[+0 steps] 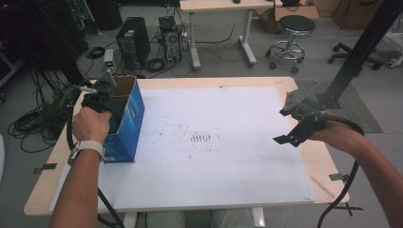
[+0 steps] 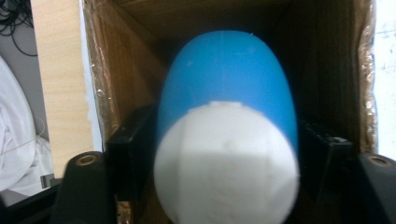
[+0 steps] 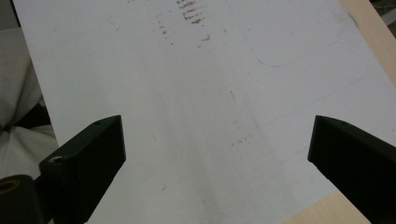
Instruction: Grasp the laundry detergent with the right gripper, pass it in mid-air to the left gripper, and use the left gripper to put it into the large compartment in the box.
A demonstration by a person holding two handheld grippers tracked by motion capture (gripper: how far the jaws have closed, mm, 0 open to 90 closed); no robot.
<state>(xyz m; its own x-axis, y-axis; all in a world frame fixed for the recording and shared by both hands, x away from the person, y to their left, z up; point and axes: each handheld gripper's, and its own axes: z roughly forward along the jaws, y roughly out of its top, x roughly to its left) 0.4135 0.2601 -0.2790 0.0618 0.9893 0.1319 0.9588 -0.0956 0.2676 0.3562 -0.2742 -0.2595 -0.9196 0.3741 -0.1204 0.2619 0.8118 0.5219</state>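
A blue-and-white bottle (image 2: 227, 135) is clamped between the left gripper (image 2: 227, 158) jaws, its long axis pointing straight ahead into the open cardboard box (image 2: 140, 60). The right gripper (image 3: 217, 154) is held wide open, well apart.

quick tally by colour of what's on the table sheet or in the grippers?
Blue: 1, the open cardboard box standing at the sheet's left edge
Blue and white: 1, the rounded object clamped in the left gripper over the box's mouth
Black: 2, the left gripper and the empty right gripper
Total: 4
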